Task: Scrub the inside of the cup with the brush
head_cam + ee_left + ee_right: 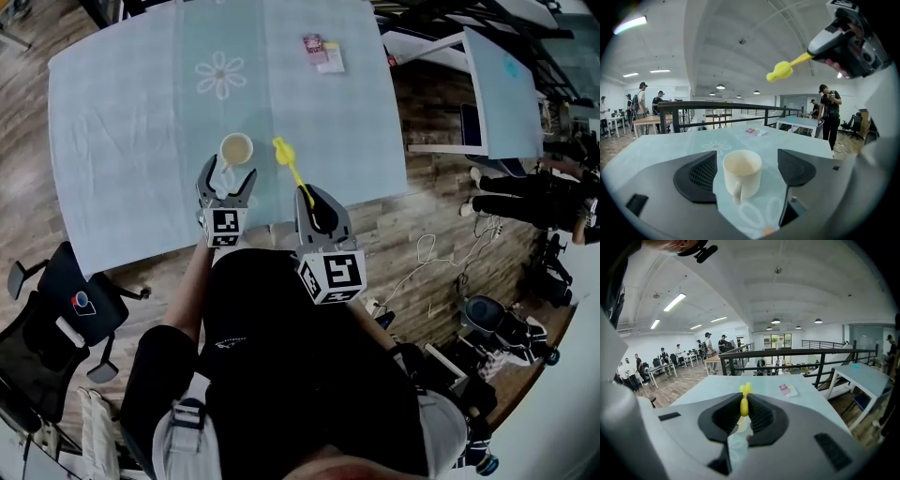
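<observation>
Right claw clamped on yellow brush, left claw wide, cup between, untouched.

We see a pale blue-green tablecloth across the upper half of the head view, with a white daisy outline near its top centre. The cup at mid-frame is cream inside and out. The brush just right of it is bright yellow. The left gripper and right gripper are grey with black mesh-patterned pads. Each carries a white cube printed with black square markers. A pink-and-white packet sits at top centre. The floor at right is brown wood plank.
</observation>
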The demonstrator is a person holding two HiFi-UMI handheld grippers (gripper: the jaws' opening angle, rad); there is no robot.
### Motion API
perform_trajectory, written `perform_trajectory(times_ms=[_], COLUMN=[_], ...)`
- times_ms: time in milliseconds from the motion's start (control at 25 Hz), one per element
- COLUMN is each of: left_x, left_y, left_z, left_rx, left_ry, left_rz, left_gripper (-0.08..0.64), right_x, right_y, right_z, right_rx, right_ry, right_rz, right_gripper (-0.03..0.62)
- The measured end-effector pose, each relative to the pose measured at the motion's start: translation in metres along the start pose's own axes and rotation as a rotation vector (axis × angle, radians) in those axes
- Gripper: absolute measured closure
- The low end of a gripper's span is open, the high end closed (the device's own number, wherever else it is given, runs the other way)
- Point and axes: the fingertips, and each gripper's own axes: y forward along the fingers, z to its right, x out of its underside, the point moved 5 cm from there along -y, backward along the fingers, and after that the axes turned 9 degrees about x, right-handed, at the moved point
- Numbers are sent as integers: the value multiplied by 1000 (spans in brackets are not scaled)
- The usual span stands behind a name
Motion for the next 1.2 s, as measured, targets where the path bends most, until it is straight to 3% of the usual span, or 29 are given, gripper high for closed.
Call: perform_trajectory(times_ms=[240, 560, 920, 1200], left_x=[29, 45, 59, 55], left_y=[27, 50, 61, 72], left_z=[-7, -17, -22, -24], left_rx=[53, 83, 26, 51], left_ry=[-15, 23, 17, 47], left_rz=[-43, -73, -78, -53], left_gripper=[150, 149, 149, 149], right_x=[9, 16, 19, 24], right_y=[-2, -4, -4, -8], right_z=[5, 5, 6, 8], right_rx=[59, 98, 110, 113], right_ry=[23, 34, 34, 26], right_rz=[-31, -57, -69, -78], right_gripper=[552, 552, 552, 552])
